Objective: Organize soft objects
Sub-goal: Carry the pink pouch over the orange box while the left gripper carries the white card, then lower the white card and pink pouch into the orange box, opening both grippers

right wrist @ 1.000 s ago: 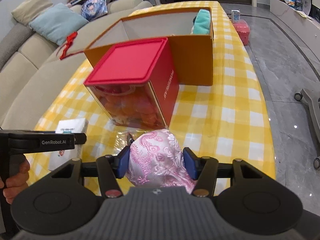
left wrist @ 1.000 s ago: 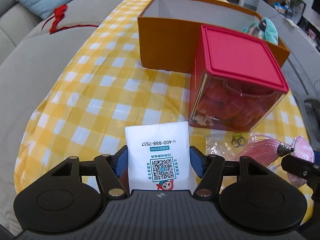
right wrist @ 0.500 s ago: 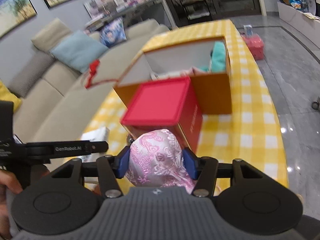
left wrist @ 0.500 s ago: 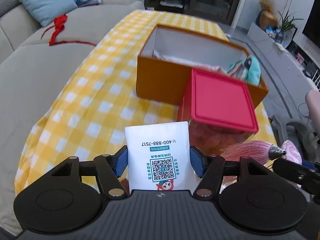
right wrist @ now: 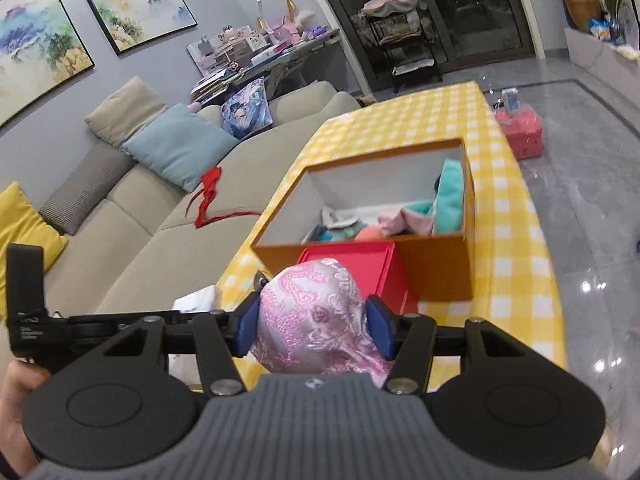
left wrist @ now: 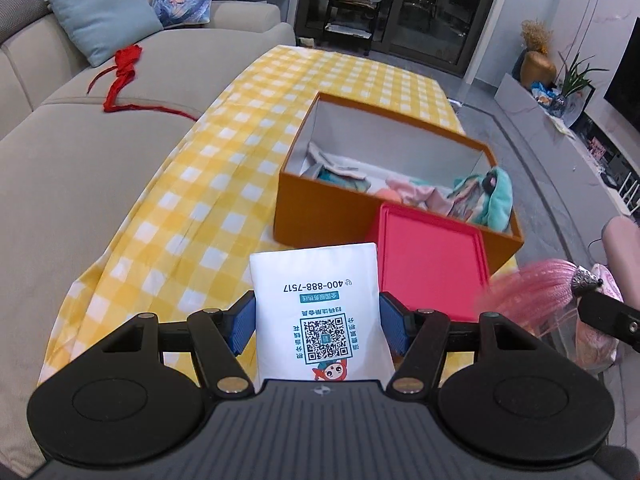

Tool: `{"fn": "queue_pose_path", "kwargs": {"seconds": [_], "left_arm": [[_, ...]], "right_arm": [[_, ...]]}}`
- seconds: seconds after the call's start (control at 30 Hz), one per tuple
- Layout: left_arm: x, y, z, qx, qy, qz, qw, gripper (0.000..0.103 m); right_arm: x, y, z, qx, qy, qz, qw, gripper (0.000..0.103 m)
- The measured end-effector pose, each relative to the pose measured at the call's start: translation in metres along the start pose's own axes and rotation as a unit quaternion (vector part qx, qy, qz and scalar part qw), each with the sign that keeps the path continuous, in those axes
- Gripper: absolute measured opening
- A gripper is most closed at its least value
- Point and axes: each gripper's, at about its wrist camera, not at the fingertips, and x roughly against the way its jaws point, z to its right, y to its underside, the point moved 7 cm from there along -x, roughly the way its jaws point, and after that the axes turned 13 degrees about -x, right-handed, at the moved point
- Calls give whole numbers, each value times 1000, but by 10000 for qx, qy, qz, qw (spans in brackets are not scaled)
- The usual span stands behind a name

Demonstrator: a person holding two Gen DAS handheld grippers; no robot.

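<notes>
My left gripper (left wrist: 316, 326) is shut on a white tissue pack (left wrist: 318, 312) with a QR code, held high above the table. My right gripper (right wrist: 312, 326) is shut on a pink brocade pouch (right wrist: 316, 316); its pink tassel (left wrist: 528, 286) shows at the right of the left wrist view. An open orange box (left wrist: 320, 208) lies ahead on the yellow checked tablecloth (left wrist: 224, 184), holding a teal plush (left wrist: 498, 200) and other soft cloths. The same box (right wrist: 440, 272) shows in the right wrist view.
A red-lidded clear container (left wrist: 430, 264) stands against the box's near side, right below both grippers. A grey sofa (left wrist: 80, 152) with cushions and a red ribbon (left wrist: 122, 76) runs along the table's left. A small pink case (right wrist: 522, 132) sits on the floor, right.
Both grippers have risen with their loads. The views now look down into the orange box, and the red container sits lower in frame.
</notes>
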Motion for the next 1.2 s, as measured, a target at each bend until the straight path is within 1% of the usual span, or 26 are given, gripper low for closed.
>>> {"fn": "queue_pose_path", "kwargs": {"seconds": [0.07, 0.2, 0.23, 0.37, 0.43, 0.5, 0.6, 0.67, 0.73, 0.8, 0.83, 0.97, 1.03, 1.13, 1.2], "left_arm": [[-4, -8, -2, 105, 140, -36, 9998, 74], [-10, -19, -11, 614, 395, 29, 9973, 74], [-13, -22, -12, 684, 402, 55, 9968, 74], [-25, -38, -13, 626, 281, 140, 9975, 74], [-32, -46, -13, 667, 261, 170, 9973, 74], [-39, -54, -11, 696, 312, 198, 9969, 74], [-52, -66, -8, 720, 337, 248, 9965, 74], [-61, -72, -7, 880, 341, 283, 9951, 74], [-69, -79, -3, 924, 477, 331, 9940, 74], [-79, -86, 3, 856, 556, 350, 9942, 74], [-84, -90, 5, 785, 536, 335, 9949, 74], [-106, -107, 16, 200, 217, 292, 9991, 74], [-116, -116, 19, 52, 97, 264, 9996, 74], [-130, -126, 27, -42, 138, 248, 9996, 74], [-139, -132, 32, -64, 84, 274, 9996, 74]], "right_arm": [[-3, -10, -1, 85, 83, 72, 9999, 56], [-13, -29, -3, 84, 158, 182, 9997, 56], [-17, -34, -2, 61, 171, 184, 9997, 56], [-34, -60, -3, 161, 237, 271, 9992, 56], [-38, -77, 0, 49, 202, 400, 9990, 56], [-43, -93, 2, 8, 178, 526, 9985, 56], [-57, -115, 12, -51, 269, 669, 9974, 56], [-71, -124, 20, -72, 350, 686, 9970, 56], [-88, -132, 29, -108, 420, 684, 9967, 56], [-106, -140, 39, -158, 493, 618, 9967, 56], [-116, -143, 44, -221, 532, 618, 9964, 56], [-150, -158, 63, -389, 589, 509, 9962, 56], [-164, -161, 70, -463, 553, 405, 9966, 56], [-184, -166, 79, -247, 758, 320, 9963, 56], [-196, -169, 85, -126, 844, 261, 9960, 56]]}}
